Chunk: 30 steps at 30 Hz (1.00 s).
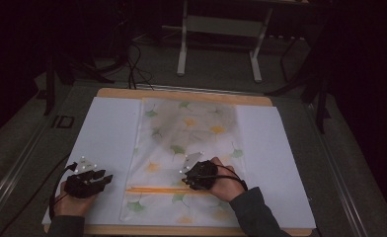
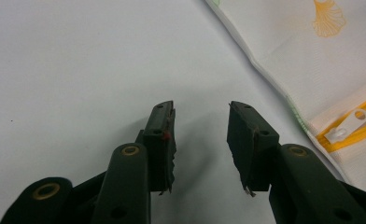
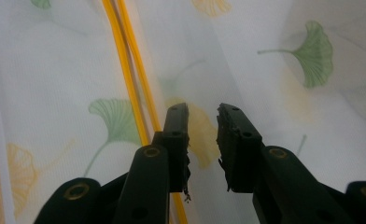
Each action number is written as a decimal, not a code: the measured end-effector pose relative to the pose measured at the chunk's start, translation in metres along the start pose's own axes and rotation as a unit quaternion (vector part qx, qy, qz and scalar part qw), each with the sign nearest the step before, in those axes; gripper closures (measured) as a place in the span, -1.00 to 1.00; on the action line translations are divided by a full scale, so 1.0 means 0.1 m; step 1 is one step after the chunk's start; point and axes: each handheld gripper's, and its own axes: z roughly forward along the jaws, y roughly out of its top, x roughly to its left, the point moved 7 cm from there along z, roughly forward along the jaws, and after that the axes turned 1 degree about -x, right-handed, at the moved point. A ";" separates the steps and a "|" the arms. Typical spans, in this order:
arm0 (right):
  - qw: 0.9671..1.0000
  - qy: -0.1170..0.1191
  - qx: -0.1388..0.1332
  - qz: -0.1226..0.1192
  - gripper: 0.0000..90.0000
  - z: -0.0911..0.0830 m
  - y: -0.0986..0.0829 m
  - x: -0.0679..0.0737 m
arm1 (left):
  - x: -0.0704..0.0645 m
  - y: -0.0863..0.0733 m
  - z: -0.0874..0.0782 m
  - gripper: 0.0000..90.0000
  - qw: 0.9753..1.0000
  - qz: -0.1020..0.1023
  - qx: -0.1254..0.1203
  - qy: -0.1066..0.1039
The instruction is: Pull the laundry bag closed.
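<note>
While both grippers sit at the near end of the table [image 1: 107, 93], the mesh bag [image 1: 186, 148] lies flat along the middle of the white sheet [image 1: 102, 138], its long axis running away from the person. The bag is white, semi-transparent and printed with green and yellow ginkgo leaves. Its orange zipper [image 1: 167, 189] runs crosswise near the near end.

The left gripper [image 1: 105, 177] rests on the bare white sheet, just left of the bag's left edge and apart from it. In the left gripper view its jaws stand moderately apart with nothing between them, and the white zipper pull [image 2: 347, 126] lies ahead and to the right, at the end of the zipper [image 2: 354, 123] near the bag's corner [image 2: 284, 56].

The right gripper [image 1: 186, 181] is over the bag, close above the zipper line near the bag's middle. In the right gripper view its jaws stand narrowly apart, empty, with the zipper [image 3: 130, 74] passing just beside the left jaw. Whether the tips touch the mesh [image 3: 274, 93] cannot be told.
</note>
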 end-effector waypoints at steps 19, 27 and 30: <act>0.999 0.019 -0.014 -0.023 0.62 0.17 0.27 0.13 | -0.03 0.01 -0.01 0.33 1.000 0.013 -0.001 0.000; 0.999 0.029 -0.018 -0.034 0.59 0.25 0.41 0.19 | -0.04 0.01 -0.02 0.37 1.000 0.016 -0.001 -0.002; 0.999 0.030 -0.016 -0.036 0.56 0.29 0.45 0.21 | -0.04 0.01 -0.02 0.38 1.000 0.016 -0.001 -0.002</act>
